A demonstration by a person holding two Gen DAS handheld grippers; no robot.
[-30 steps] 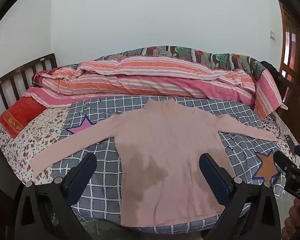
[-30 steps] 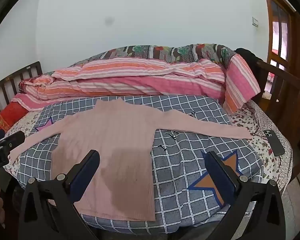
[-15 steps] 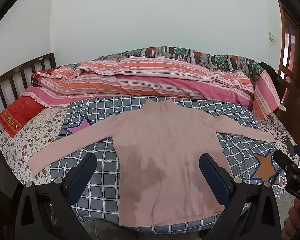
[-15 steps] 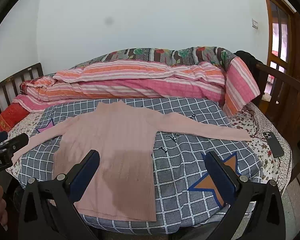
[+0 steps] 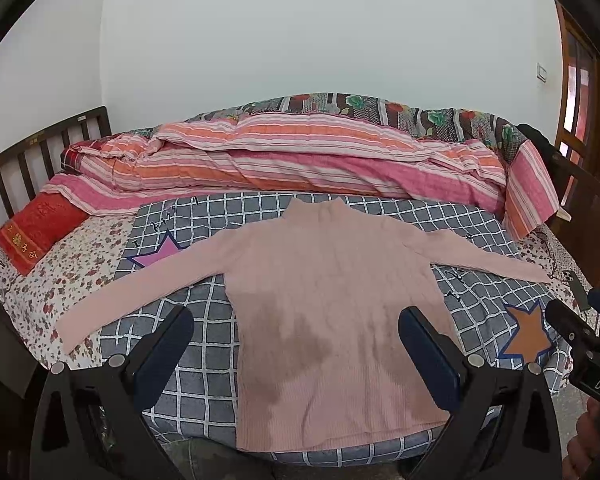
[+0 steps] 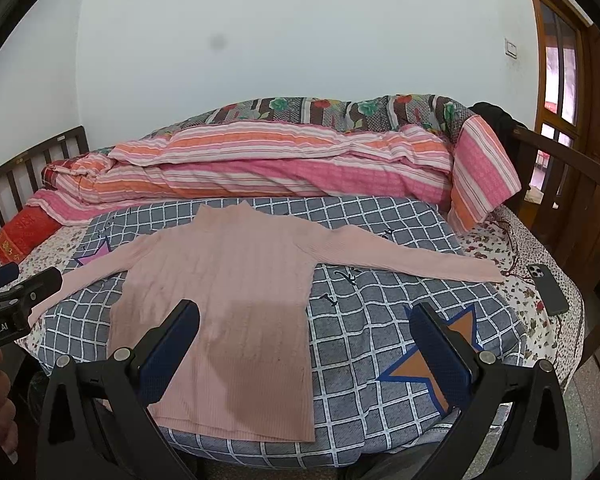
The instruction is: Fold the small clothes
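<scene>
A pink long-sleeved sweater (image 5: pixel 324 300) (image 6: pixel 228 292) lies flat on the grey checked blanket (image 5: pixel 196 344) (image 6: pixel 380 320), collar toward the far side and both sleeves spread out. A darker shadowed patch sits on its lower front. My left gripper (image 5: pixel 296 336) is open, held off the near edge of the bed in front of the hem, with nothing between its fingers. My right gripper (image 6: pixel 306 328) is open too, hovering before the sweater's lower right edge. Each gripper shows at the side of the other's view.
A rolled pink and orange striped quilt (image 5: pixel 300 160) lies along the back of the bed. A red pillow (image 5: pixel 40 228) rests by the dark wooden headboard (image 5: pixel 28 156) at left. A dark phone (image 6: pixel 548 288) lies on the floral sheet at right, near a wooden rail (image 6: pixel 568 184).
Both grippers have tilted or pulled back slightly, so the bed and sweater sit a little lower in view. The sweater has not moved and both grippers stay open.
</scene>
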